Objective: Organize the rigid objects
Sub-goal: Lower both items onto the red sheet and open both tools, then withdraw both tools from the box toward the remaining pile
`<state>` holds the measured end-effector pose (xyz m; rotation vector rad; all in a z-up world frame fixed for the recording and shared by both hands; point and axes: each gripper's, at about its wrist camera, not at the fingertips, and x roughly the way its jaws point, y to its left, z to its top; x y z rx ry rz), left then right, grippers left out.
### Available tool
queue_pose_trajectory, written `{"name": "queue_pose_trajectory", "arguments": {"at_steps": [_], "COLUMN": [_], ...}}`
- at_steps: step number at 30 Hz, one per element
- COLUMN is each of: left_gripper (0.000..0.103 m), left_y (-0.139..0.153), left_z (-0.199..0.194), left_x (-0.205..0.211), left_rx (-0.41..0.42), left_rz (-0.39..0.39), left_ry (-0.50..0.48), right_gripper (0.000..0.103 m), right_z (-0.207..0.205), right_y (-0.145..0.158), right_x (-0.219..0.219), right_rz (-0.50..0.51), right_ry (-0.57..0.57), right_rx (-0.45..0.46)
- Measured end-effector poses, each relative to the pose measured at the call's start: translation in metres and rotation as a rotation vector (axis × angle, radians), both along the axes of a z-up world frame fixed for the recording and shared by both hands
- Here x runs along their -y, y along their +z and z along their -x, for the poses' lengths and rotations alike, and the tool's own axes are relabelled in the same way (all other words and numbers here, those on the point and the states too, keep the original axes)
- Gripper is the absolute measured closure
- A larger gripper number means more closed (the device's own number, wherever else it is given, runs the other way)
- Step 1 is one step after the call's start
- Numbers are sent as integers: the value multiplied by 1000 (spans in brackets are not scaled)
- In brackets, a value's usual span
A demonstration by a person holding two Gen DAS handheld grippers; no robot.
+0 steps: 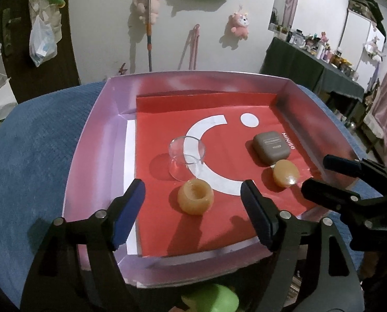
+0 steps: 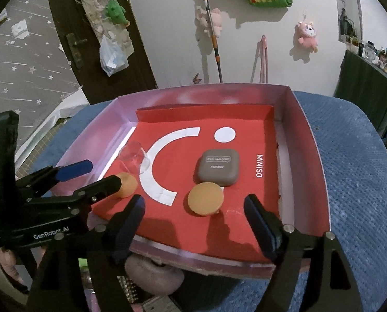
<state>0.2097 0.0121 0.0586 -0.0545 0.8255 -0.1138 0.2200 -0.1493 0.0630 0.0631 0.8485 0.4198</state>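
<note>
Two grippers hang over the near edge of the box, both with jaws apart and nothing between the pads. No earlier view is on hand, so only their present stance can be told. The left gripper (image 1: 193, 208) frames an amber ring-shaped piece (image 1: 196, 196) lying on the red liner; the right gripper (image 2: 194, 221) frames a flat amber disc (image 2: 205, 199), which lies just beside a grey case (image 2: 217, 170).

Judging from this, the main risk is the clear glass cup (image 1: 187, 157) on its side just behind the ring: a careless sweep of the left gripper could set it rolling across the liner. The disc sits so close to the grey case that a clumsy reach by the right gripper might shove both.

All four things rest inside the pink box (image 1: 94, 156), which sits on a blue cushion (image 1: 32, 150). That soft base could let the box tip if pressed at its rim. The grippers stand near each other and could collide.
</note>
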Motion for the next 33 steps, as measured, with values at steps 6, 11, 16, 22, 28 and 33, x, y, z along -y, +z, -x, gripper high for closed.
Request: {"name": "queue_pose_trajectory", "arguments": {"at_steps": [6, 11, 16, 22, 28, 33], "left_gripper": [7, 7, 2, 0, 0, 0], "left_y": [11, 14, 15, 20, 21, 21], "left_z": [13, 20, 28, 42, 55, 66], "left_x": [-2, -8, -8, -6, -3, -2], "left_rx": [39, 46, 49, 81, 84, 81], "left_rz": [-23, -9, -5, -22, -20, -17], "left_ry": [19, 37, 39, 45, 35, 33], "right_gripper": [3, 0, 0, 0, 0, 0], "right_z": [14, 26, 36, 51, 63, 72], "right_y": [8, 16, 20, 25, 26, 26], "right_x": [2, 6, 8, 12, 12, 12], "right_rz": [-13, -20, -34, -51, -39, -40], "right_ry": [4, 3, 4, 10, 13, 27], "right_rx": [45, 86, 123, 168, 188, 186]}}
